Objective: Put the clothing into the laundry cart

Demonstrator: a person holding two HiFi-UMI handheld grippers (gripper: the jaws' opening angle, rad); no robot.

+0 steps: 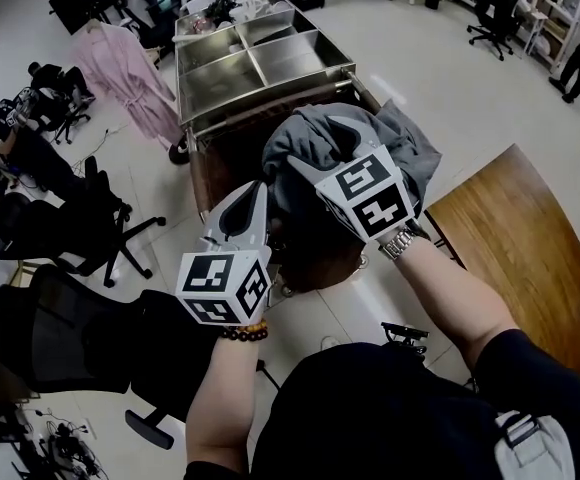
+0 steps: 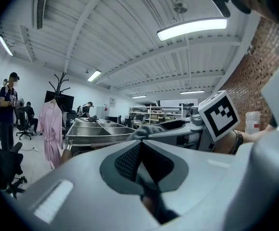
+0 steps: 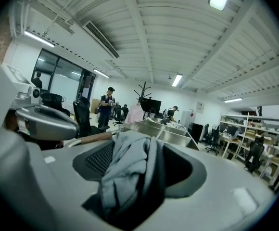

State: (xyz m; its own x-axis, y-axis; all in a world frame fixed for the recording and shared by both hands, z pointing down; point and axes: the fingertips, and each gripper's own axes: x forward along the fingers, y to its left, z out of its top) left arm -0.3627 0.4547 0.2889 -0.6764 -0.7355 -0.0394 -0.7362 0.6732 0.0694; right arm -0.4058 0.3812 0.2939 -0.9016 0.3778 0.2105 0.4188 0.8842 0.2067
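Two grippers meet over the laundry cart (image 1: pixel 315 263), where the grey clothing (image 1: pixel 400 148) sits bunched at the dark opening just in front of the steel trays (image 1: pixel 270 63): the drop-in step, by my reading. My right gripper (image 1: pixel 332 148) stands parted with a fold lying loose between its jaws, while my left gripper (image 1: pixel 253 200) is clenched on a darker edge. Next, I judge, the left must let go and both back out without snagging fabric.
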